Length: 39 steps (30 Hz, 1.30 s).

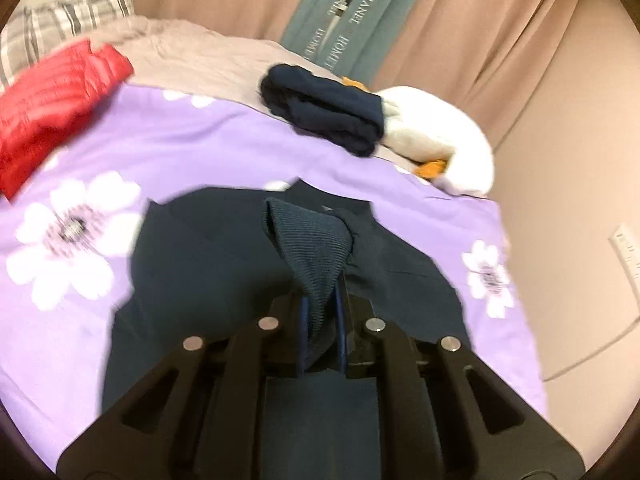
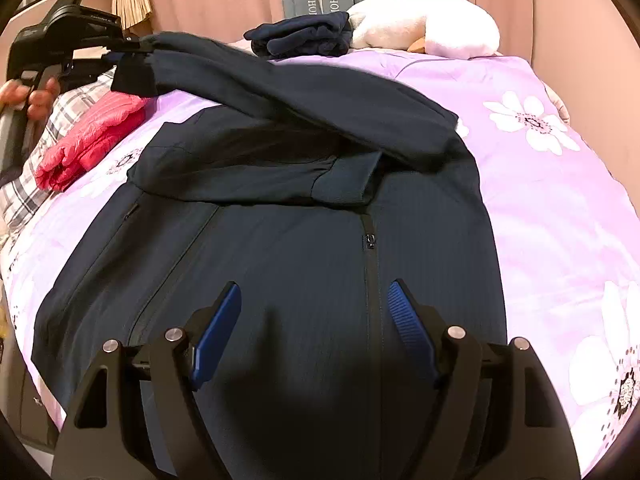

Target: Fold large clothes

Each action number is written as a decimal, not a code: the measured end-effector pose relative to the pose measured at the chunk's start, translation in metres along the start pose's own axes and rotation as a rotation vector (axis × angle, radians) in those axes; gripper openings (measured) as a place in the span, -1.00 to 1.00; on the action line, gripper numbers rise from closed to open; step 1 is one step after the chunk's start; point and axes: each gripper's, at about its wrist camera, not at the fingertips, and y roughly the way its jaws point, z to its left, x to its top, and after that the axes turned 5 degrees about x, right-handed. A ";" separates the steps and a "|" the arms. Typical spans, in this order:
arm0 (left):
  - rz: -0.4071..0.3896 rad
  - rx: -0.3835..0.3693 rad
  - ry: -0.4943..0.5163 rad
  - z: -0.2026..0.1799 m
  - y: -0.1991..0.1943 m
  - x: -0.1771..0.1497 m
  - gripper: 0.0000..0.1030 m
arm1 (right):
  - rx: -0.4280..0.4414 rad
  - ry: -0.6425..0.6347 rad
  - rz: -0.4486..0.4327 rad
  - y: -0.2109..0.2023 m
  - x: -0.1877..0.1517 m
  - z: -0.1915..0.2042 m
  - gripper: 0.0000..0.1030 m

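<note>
Navy jacket [image 2: 280, 280]: left tongs [image 1: 320, 312] pinch its cuff [image 1: 316, 248], seemingly lifted; right tongs [image 2: 314, 332] gape, empty.

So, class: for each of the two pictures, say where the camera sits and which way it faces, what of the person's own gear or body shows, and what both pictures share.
Left wrist: sits on the left hand-held gripper, facing down along the bed; its fingers, shut on a ribbed cuff, fill the bottom.
Right wrist: sits on the right hand-held gripper, open above the navy jacket; the left hand shows too.
Shared: jacket, purple floral duvet, red garment, folded dark clothes, white plush.
</note>
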 end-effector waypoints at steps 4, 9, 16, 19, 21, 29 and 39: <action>0.126 0.121 0.033 0.030 0.048 -0.012 -0.74 | 0.010 0.022 0.014 0.002 -0.002 -0.006 0.48; 0.333 0.180 -0.018 0.071 0.104 -0.063 -0.17 | 0.010 0.065 0.032 0.004 0.001 -0.019 0.48; 0.249 0.164 -0.098 0.107 0.068 -0.061 0.34 | 0.072 0.206 -0.001 -0.004 0.035 -0.068 0.49; 0.177 0.113 -0.036 0.090 0.038 -0.053 0.30 | 0.111 0.352 -0.041 0.005 0.061 -0.108 0.49; 0.149 0.075 0.034 0.065 0.034 -0.048 0.28 | 0.135 0.434 -0.064 0.016 0.080 -0.131 0.49; 0.265 0.032 0.169 -0.009 0.107 -0.058 -0.07 | 0.063 0.521 0.027 0.104 0.164 -0.181 0.49; 0.388 0.034 0.257 0.013 0.139 -0.099 -0.10 | 0.186 0.548 0.023 0.143 0.190 -0.213 -0.89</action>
